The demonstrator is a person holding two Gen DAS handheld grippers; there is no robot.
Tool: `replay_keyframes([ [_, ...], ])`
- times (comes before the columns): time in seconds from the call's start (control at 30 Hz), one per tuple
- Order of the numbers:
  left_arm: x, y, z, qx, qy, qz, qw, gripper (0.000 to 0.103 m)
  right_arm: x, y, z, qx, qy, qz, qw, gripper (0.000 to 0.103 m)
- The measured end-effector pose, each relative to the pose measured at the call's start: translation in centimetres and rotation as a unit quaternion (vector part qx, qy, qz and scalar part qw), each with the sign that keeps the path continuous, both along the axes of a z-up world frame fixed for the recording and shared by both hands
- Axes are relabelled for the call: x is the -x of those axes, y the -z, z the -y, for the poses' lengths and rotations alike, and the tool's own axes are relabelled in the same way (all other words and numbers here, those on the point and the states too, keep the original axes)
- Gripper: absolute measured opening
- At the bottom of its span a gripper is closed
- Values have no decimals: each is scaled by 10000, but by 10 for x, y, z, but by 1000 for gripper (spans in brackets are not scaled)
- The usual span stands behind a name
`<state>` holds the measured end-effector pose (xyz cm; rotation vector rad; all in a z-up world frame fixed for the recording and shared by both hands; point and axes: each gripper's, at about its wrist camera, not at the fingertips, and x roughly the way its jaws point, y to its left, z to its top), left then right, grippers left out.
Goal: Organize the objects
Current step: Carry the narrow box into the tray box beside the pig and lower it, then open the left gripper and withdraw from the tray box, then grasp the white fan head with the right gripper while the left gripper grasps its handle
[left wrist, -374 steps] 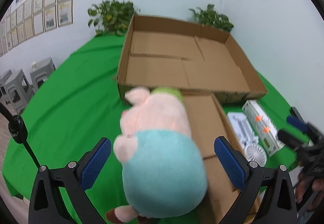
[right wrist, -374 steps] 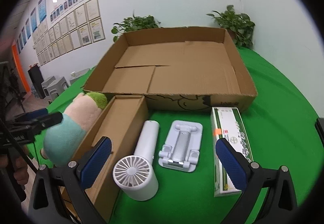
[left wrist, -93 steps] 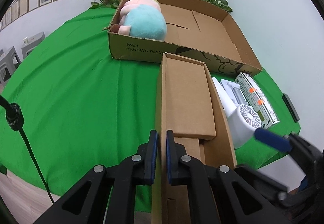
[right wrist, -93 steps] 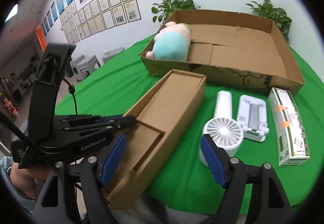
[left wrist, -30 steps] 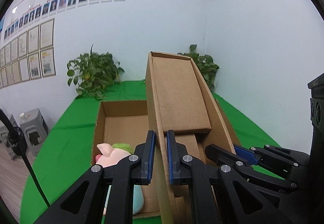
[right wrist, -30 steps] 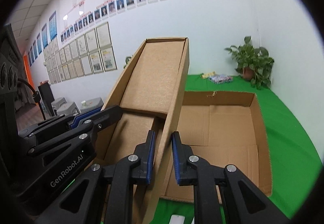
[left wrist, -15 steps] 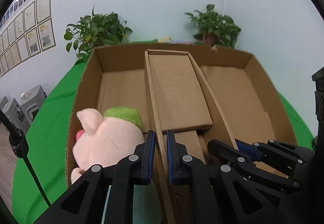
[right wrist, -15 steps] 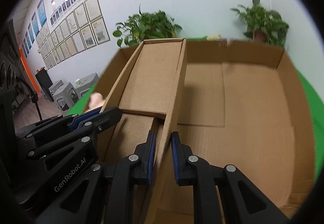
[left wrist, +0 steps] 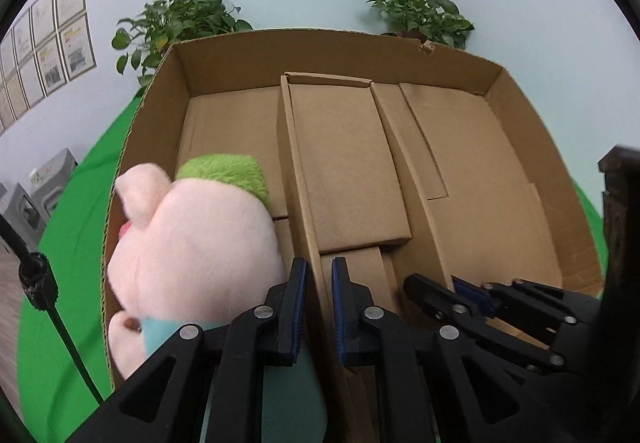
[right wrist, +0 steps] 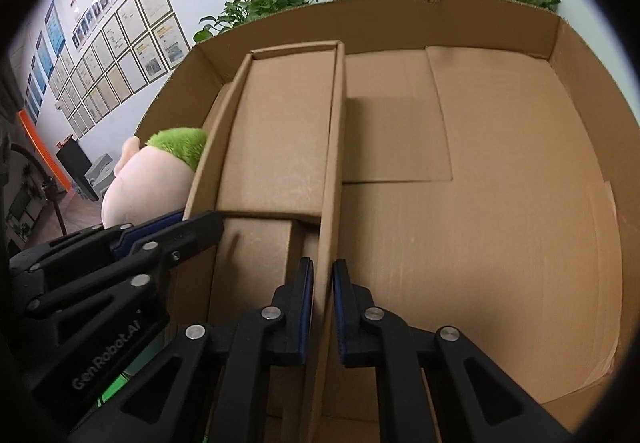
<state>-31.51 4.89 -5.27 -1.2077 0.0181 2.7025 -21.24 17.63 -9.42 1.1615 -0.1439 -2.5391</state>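
Observation:
A long narrow cardboard box (left wrist: 348, 167) lies inside the big open cardboard box (left wrist: 532, 147), to the right of a pink plush pig (left wrist: 196, 243) with a green tuft. My left gripper (left wrist: 319, 307) is shut on the narrow box's left wall. My right gripper (right wrist: 322, 307) is shut on the narrow box's (right wrist: 280, 139) right wall; it also shows in the left wrist view (left wrist: 460, 291). The pig (right wrist: 152, 179) is partly hidden behind the narrow box in the right wrist view. The big box's floor (right wrist: 500, 203) to the right holds nothing.
The big box stands on a green-covered table (left wrist: 68, 211). Two potted plants (left wrist: 180, 23) (left wrist: 420, 11) stand behind it against the white wall. A black cable on a stand (left wrist: 40, 283) hangs at the left.
Both grippers have lowered the narrow box further into the big box, beside the pig. The view has tilted down and moved closer. Both grips are unchanged.

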Motion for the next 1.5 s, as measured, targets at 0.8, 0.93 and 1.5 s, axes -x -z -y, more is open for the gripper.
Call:
replay_keyframes([
  [0.8, -167, -84, 34, 332, -656, -1805, 9808, 94, -105, -69, -40, -229, 218, -1237, 9918, 89],
  [0.93, -197, -91, 29, 232, -572, -1822, 9813, 94, -145, -65, -62, 82, 170, -1195, 9927, 90],
  [1.5, -265, -68, -11, -105, -253, -1182, 9926, 94, -244, -31, -46, -72, -704, -1232, 9899, 90],
])
